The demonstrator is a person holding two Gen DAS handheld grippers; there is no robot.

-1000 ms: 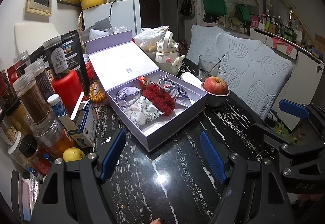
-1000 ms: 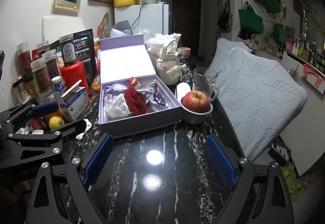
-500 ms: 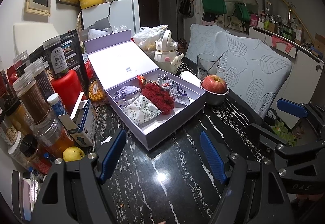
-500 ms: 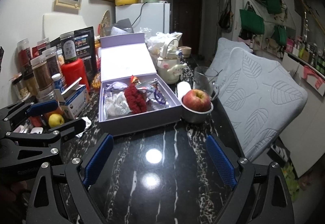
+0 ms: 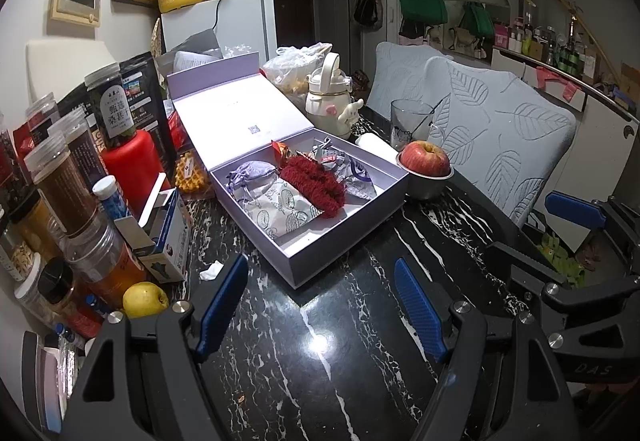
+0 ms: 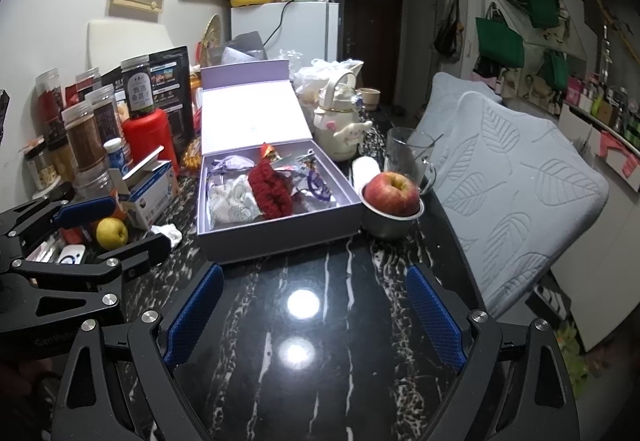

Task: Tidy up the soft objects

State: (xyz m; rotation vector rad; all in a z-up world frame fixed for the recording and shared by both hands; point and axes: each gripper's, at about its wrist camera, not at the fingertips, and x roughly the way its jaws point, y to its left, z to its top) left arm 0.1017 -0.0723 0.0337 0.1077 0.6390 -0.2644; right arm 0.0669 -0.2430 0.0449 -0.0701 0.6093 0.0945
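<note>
An open lilac box [image 5: 344,237] [image 6: 280,237] stands on the black marble table. Inside lie a dark red knitted piece [image 5: 314,181] [image 6: 270,189], a printed cloth pouch [image 5: 280,209] [image 6: 230,201], a lilac pouch [image 5: 252,173] [image 6: 232,163] and shiny wrapped items [image 5: 348,169] [image 6: 312,177]. My left gripper [image 5: 320,301] is open and empty, a short way in front of the box. My right gripper [image 6: 316,315] is open and empty, also in front of the box. Each gripper shows in the other's view, the right one [image 5: 576,241] and the left one [image 6: 108,225].
A red apple in a steel bowl [image 5: 426,161] [image 6: 394,189] sits right of the box, with a glass mug [image 6: 408,157] and a cream kettle [image 5: 330,101] behind. Jars, a red bottle [image 5: 128,169], a blue carton [image 6: 150,189] and a yellow fruit [image 5: 145,299] crowd the left. Cushioned chairs [image 6: 512,177] stand on the right.
Both views have shifted only slightly, with the box a touch higher in frame. Both grippers stay open and empty.
</note>
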